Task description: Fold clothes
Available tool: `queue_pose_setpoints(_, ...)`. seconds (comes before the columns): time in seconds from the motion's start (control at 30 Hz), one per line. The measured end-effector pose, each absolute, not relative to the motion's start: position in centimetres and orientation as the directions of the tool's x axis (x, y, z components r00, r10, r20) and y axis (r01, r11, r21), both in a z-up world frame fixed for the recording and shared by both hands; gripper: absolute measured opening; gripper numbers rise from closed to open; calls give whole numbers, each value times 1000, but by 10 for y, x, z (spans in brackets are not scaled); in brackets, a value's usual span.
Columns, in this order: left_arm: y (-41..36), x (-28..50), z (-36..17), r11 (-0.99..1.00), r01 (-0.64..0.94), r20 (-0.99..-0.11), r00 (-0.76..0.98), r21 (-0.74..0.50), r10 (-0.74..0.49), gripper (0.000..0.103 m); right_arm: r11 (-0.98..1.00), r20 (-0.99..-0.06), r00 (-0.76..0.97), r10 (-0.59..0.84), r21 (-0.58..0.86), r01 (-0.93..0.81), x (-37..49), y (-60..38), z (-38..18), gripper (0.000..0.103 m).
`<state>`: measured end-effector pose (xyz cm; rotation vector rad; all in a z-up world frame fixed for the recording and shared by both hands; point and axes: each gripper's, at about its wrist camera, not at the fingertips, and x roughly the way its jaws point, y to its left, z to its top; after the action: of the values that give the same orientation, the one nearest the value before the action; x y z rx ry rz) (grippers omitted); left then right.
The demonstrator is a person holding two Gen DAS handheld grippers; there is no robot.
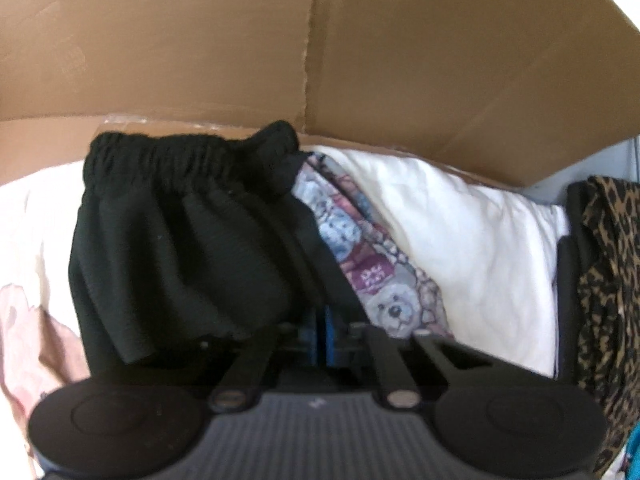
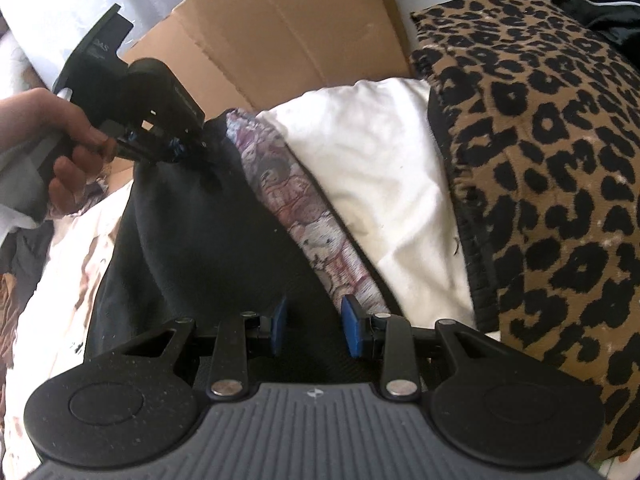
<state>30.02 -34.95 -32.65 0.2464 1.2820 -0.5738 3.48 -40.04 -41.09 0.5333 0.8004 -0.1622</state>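
Your right hand-held gripper (image 2: pixel 312 326) sits closest, its blue pads (image 2: pixel 352 330) standing a little apart with the black garment (image 2: pixel 200 240) running between them, not pinched as far as the view shows. Your left hand-held gripper (image 1: pixel 323 334) has its blue pads pressed nearly together, and in the right wrist view it reads as clamped on a gathered edge of that same black garment, lifting it into a soft hump. You can see the elastic, ruched waistband (image 1: pixel 180 160) at the far end, toward the cardboard box flap (image 1: pixel 400 60). This garment lies over a bear-print fabric (image 1: pixel 360 248) and a white cloth (image 1: pixel 460 220), with a leopard-print piece (image 2: pixel 540 160) just beside them on the right. Expect the black cloth to be light, limp and a bit thick; it will sag and bunch wherever you do not support it, and it may drag the printed fabric beneath along with it. Take hold at the waistband corners or along a side seam, where the doubled material gives the pads something firm to grip. How far the folding has come cannot be settled from these views.
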Motion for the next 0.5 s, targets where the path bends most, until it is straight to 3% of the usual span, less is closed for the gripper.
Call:
queue_pose_setpoints(0.17,-338,302,-312,829,531,-938,168,-172,-302,1,858,-715,695,71,399,324,34,-397,-411,19)
queue_pose_setpoints(0.23,-336,302,-304,819,540,-929,169,-193,-330,1,864,-712,699,59,388,322,32,-396,-409,7)
queue_pose_setpoints(0.3,-335,303,-295,809,547,-916,173,-216,-362,0,868,-709,704,49,379,321,31,-394,-407,2)
queue_pose_setpoints(0.5,-340,295,-269,772,566,-867,187,-289,-462,0,868,-699,715,19,366,335,22,-394,-398,0)
